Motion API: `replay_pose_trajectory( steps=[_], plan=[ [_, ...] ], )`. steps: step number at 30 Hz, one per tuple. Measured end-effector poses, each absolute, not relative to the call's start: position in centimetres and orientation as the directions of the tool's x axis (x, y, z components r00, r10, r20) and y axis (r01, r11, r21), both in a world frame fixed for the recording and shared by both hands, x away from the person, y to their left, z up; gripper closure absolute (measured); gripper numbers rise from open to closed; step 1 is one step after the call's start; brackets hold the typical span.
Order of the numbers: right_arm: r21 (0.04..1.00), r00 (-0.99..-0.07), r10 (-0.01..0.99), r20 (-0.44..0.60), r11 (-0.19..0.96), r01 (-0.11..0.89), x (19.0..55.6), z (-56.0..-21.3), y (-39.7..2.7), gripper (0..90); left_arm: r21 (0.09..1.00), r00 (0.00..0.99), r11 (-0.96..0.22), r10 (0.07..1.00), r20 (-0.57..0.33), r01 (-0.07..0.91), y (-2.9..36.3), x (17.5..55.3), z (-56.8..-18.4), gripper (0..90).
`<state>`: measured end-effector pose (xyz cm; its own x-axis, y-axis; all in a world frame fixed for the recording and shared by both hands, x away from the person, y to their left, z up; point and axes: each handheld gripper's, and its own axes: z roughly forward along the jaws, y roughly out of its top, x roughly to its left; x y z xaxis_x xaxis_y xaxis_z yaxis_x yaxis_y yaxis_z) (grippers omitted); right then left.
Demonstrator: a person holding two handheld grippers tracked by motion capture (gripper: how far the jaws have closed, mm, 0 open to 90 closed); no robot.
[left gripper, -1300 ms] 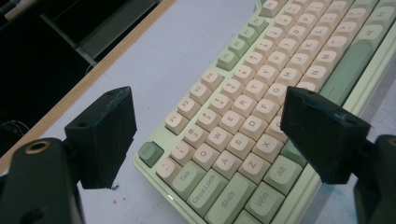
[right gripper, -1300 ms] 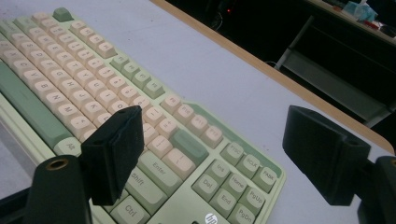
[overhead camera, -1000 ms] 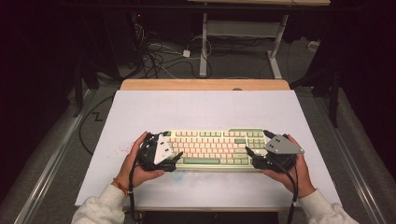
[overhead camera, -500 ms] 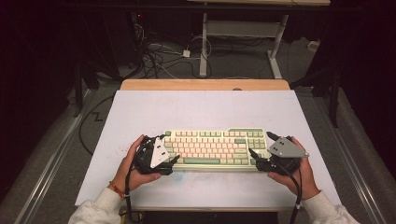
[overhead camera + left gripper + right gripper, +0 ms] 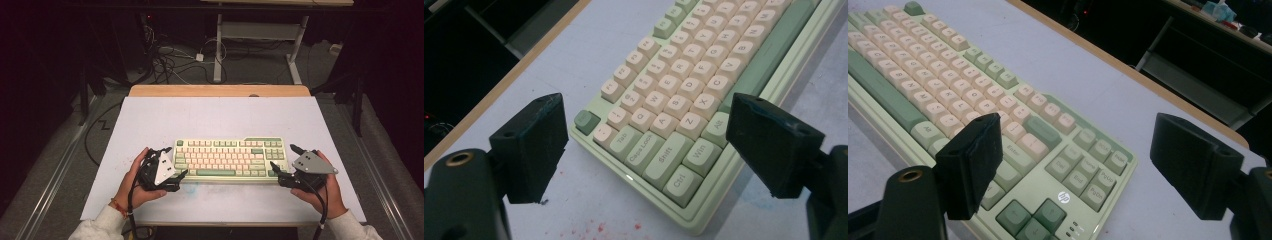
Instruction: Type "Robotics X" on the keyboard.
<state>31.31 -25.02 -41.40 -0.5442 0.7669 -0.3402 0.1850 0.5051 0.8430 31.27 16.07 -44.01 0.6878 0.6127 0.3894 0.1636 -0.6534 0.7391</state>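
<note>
the pale green rectangular keyboard with cream and green keycaps (image 5: 230, 157) lies flat on the white-covered counter (image 5: 215, 117), nearer the counter's near edge than its far edge and about midway between the left and right edges. the left tool (image 5: 172, 172) sits just beside the keyboard's left end with its jaws spread wide and holding nothing; in the left gripper view the keyboard's left end (image 5: 664, 145) lies between and just ahead of them. the right tool (image 5: 283, 165) is at the right end, jaws also wide and empty, straddling the corner with the arrow keys (image 5: 1033, 217).

the step in hand looks like taking hold of the keyboard by both ends. to do it well, i would bring each tool in level with the case edge, close on the rim rather than the keycaps, and close both together so the board does not skid or twist on the smooth cover.
</note>
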Motion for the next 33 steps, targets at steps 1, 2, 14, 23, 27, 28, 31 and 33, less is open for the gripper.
replay_pose_trajectory(
  steps=[1,2,14,23,27,28,31,33],
  plan=[
    [0.841,-0.544,0.766,-0.344,0.508,0.184,31.3,-41.4,-25.1,21.6,0.740,0.687,-0.653,0.613,0.389,0.164,16.1,31.2,-44.0,15.9],
    [0.840,-0.543,0.766,-0.345,0.510,0.187,31.2,-41.5,-25.1,21.6,0.738,0.688,-0.654,0.613,0.389,0.166,16.2,31.1,-44.1,15.9],
    [0.834,-0.527,0.776,-0.346,0.512,0.207,30.6,-41.9,-26.2,21.6,0.716,0.683,-0.675,0.609,0.404,0.178,17.6,30.3,-44.9,15.9],
    [0.830,-0.507,0.788,-0.350,0.512,0.221,30.3,-42.4,-27.2,21.6,0.722,0.660,-0.655,0.646,0.383,0.223,19.3,29.9,-46.0,15.9],
    [0.824,-0.487,0.799,-0.351,0.511,0.245,30.3,-42.7,-27.7,21.6,0.717,0.652,-0.651,0.659,0.374,0.247,20.0,29.8,-46.4,15.9],
    [0.821,-0.481,0.802,-0.354,0.512,0.251,30.3,-42.8,-27.7,21.6,0.715,0.652,-0.652,0.661,0.371,0.254,20.2,29.7,-46.5,15.9],
    [0.816,-0.471,0.805,-0.361,0.517,0.259,30.2,-43.3,-28.0,21.6,0.708,0.654,-0.653,0.663,0.365,0.267,20.7,29.5,-47.0,15.9],
    [0.818,-0.475,0.806,-0.354,0.513,0.261,30.2,-43.6,-28.3,21.1,0.697,0.650,-0.659,0.666,0.366,0.282,21.2,29.5,-47.2,15.9]
  ],
)
